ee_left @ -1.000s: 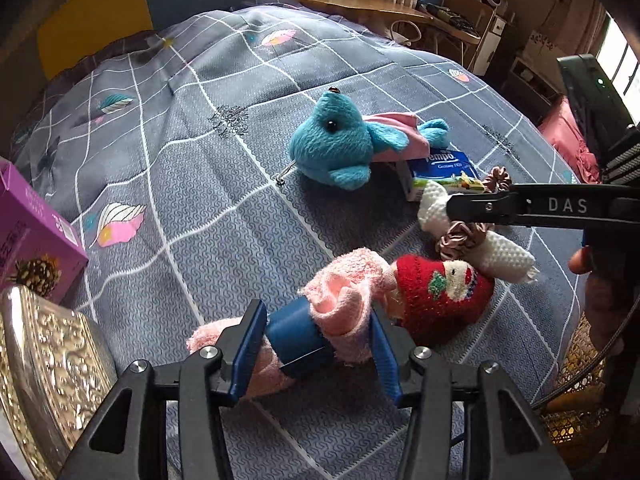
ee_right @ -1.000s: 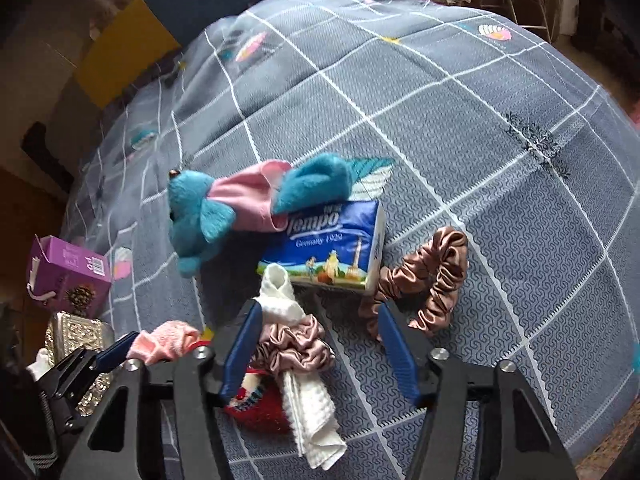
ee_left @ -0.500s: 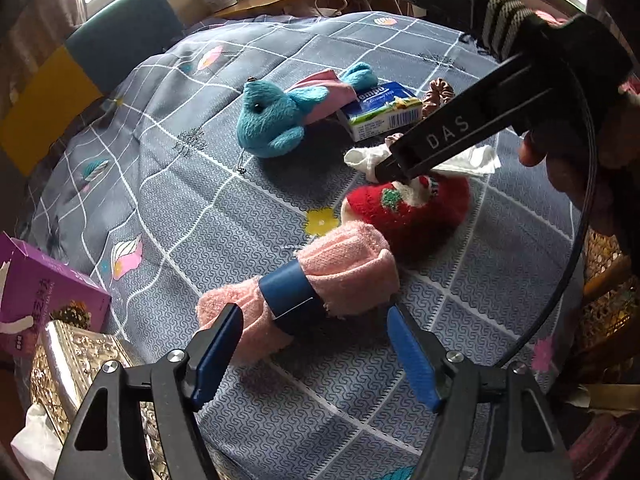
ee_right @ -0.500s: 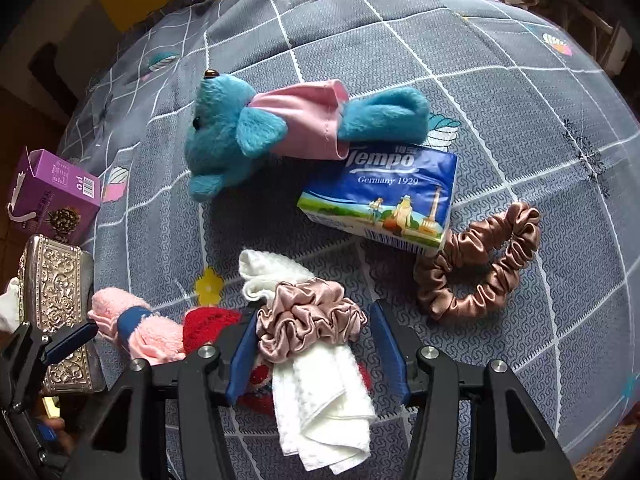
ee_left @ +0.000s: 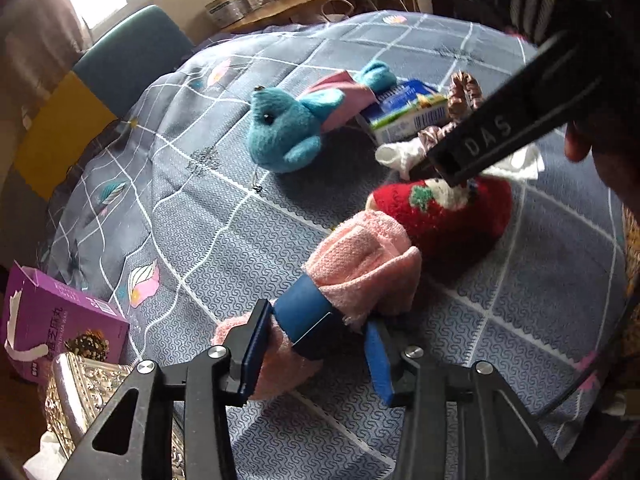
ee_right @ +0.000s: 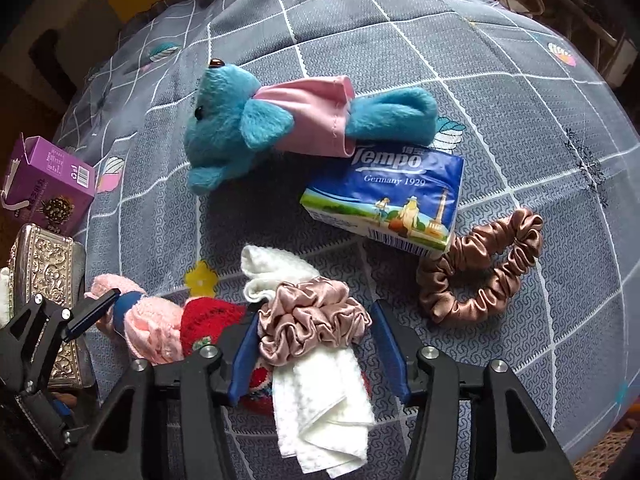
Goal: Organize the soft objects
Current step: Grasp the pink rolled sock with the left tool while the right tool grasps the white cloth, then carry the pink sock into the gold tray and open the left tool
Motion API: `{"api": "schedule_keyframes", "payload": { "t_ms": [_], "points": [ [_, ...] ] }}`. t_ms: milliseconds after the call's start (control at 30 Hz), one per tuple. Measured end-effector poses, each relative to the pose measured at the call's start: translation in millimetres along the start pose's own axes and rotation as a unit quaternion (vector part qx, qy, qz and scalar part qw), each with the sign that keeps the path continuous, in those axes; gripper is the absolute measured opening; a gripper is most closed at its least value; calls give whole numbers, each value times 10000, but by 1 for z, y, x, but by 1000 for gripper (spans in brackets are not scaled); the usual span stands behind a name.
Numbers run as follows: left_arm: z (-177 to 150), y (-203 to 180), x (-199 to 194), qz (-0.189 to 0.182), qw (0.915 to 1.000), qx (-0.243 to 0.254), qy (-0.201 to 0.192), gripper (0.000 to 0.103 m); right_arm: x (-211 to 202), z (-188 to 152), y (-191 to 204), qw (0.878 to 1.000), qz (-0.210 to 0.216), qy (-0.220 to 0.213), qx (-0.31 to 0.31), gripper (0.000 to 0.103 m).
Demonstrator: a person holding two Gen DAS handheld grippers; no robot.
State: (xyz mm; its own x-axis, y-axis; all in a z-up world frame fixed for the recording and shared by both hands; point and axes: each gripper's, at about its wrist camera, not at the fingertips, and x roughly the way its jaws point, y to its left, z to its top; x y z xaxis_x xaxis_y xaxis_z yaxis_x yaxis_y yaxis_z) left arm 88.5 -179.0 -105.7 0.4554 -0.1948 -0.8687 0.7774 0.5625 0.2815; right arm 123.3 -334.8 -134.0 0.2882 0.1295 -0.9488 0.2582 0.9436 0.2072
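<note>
Closing in from wider a moment ago, my left tongs (ee_left: 316,354) now straddle the blue-banded pink fleece roll (ee_left: 348,280), the left pad touching it, the right pad just shy, so nothing is clamped yet. My right tongs (ee_right: 316,344) are narrowing too around the pink satin scrunchie (ee_right: 312,320) that rings a white cloth (ee_right: 320,392); the left pad brushes the scrunchie, the right stands clear. Compared with a second ago, the right tongs sit squarely over that bundle rather than beside it. The red knitted hat (ee_left: 444,212) lies against the pink roll and under the cloth. The blue plush toy (ee_right: 280,124) touches the tissue pack (ee_right: 388,196), with a brown scrunchie (ee_right: 480,280) at its corner. Open quilted bed cover (ee_right: 460,60) stretches beyond them; the purple box (ee_left: 56,320) and embossed metal tin (ee_left: 80,400) crowd the left edge.
</note>
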Motion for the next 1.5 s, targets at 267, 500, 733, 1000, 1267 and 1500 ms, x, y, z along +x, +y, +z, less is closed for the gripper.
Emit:
{"api": "schedule_keyframes", "payload": {
  "t_ms": [267, 500, 733, 1000, 1267, 1500],
  "points": [
    [21, 55, -29, -640, 9877, -1407, -236, 44, 1, 1, -1, 10000, -19, 14, -8, 43],
    [59, 154, -75, -420, 9602, -2654, -760, 44, 5, -1, 1, 9999, -76, 16, -68, 44],
    [18, 282, -119, 703, 9164, -3791, -1073, 44, 8, -3, 7, 9998, -158, -1, -140, 44],
    [-141, 336, -142, 1291, 8533, -4979, -851, 44, 14, -5, 13, 9995, -235, 21, -230, 45],
    [-286, 327, -150, 1358, 7867, -5983, -680, 44, 19, -9, 27, 9981, -463, -9, -405, 45],
    [-359, 309, -124, 1037, 7474, -6556, -308, 45, 23, -16, 42, 9962, -664, -89, -549, 45]
  ]
}}
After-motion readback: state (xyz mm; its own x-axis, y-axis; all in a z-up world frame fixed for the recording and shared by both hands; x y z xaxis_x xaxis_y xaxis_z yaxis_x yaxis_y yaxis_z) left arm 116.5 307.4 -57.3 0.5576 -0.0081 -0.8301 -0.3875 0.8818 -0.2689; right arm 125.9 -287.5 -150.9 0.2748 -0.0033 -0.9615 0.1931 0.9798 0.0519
